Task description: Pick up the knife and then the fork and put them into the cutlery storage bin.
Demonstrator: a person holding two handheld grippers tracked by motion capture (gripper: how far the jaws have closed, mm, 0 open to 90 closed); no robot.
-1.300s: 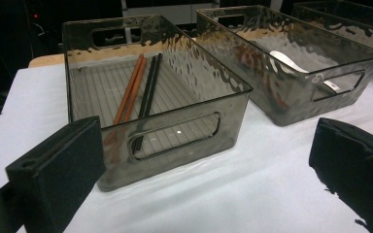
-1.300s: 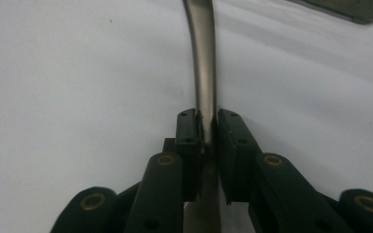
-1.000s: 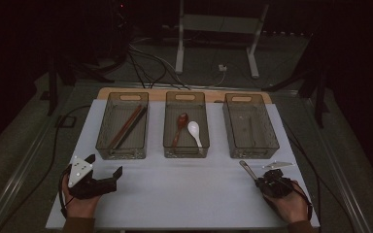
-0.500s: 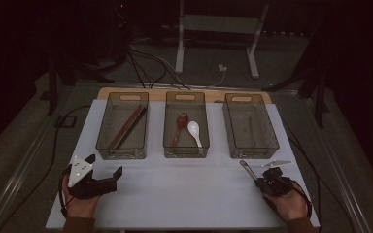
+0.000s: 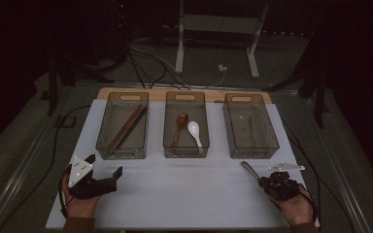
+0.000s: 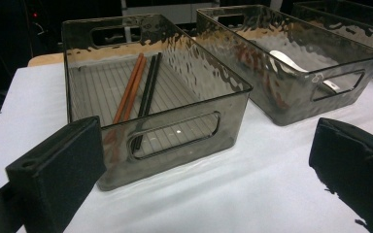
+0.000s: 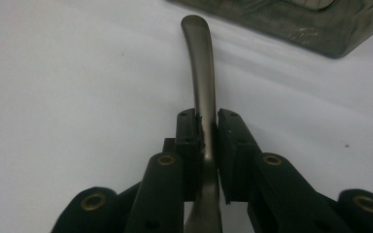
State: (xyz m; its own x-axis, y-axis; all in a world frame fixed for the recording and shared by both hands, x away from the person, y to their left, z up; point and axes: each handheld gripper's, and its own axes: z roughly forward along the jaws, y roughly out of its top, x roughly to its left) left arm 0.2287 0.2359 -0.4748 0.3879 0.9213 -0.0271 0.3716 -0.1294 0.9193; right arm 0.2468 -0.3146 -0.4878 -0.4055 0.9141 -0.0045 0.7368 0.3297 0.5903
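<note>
Jaws of the left gripper [image 5: 106,169] stand wide apart with nothing between them; just ahead sits a bin [image 6: 175,141] with chopsticks [image 6: 138,82]. Right gripper [image 7: 208,127] jaws clamp a spoon handle [image 7: 199,58] that sticks out ahead over the table [image 5: 184,189].

- Metal utensil handle [image 7: 205,92]: dull grey, smooth, faint sheen.
- Left bin [image 6: 184,141]: smoky clear plastic, glossy, rippled walls, ribbed floor.
- Chopsticks [image 6: 137,87]: one pair reddish wood, one pair black, matt.
- Table cover [image 5: 184,189]: white, matt, smooth.
- Spoons: white one [image 5: 194,131] glossy, red-brown one [image 5: 179,125] wood-like.
</note>
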